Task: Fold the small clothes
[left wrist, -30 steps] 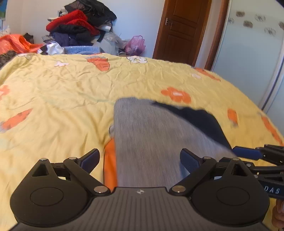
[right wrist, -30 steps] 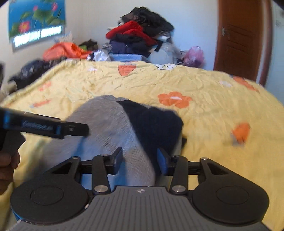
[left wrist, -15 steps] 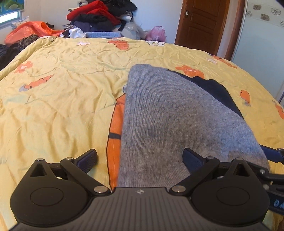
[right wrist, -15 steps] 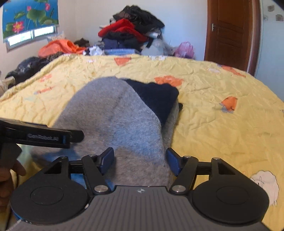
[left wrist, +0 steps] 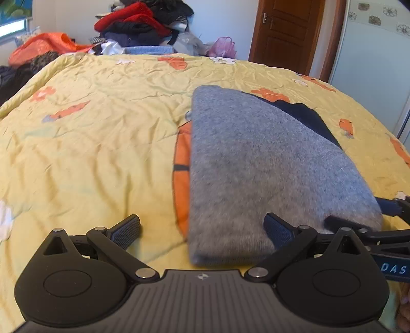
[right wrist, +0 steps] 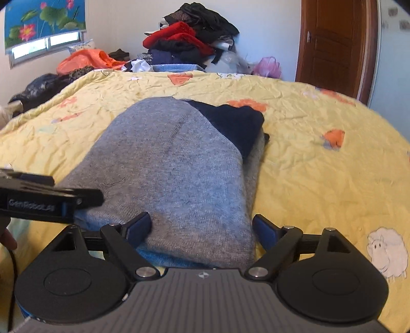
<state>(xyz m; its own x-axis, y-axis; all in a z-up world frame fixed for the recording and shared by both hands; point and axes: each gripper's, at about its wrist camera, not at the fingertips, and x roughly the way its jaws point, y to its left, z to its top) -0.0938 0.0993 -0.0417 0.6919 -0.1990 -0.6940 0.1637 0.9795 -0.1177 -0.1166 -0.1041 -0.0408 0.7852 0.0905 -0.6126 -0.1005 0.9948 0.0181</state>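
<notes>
The left gripper [left wrist: 202,229] sits low over the bed with its two fingers spread wide apart and nothing between them but the near left corner of the folded sweater [left wrist: 258,164]; the left finger lies over bare bedspread, the right finger over the grey knit. The right gripper [right wrist: 202,228] is also low and level, its fingers apart, straddling the near end of the same sweater, and neither pad clearly presses the cloth. Each tool shows in the other's view: the right gripper comes in from the right edge of the left view, its tip at the sweater's near right corner, and the left gripper reaches in from the left edge of the right view, its tip touching or just over the sweater's left side; which of the two cannot be told. A bit of a hand [right wrist: 7,239] shows at the left edge of the right view, below that tool. The sweater lies folded on the yellow bedspread [left wrist: 89,143], grey on top with a dark navy part [right wrist: 230,123] showing at its far right side. Beyond the bed, a heap of clothes [right wrist: 189,43] is piled against the wall, with a brown door [left wrist: 284,33] to its right and a flower poster [right wrist: 43,23] over a window at the left.
</notes>
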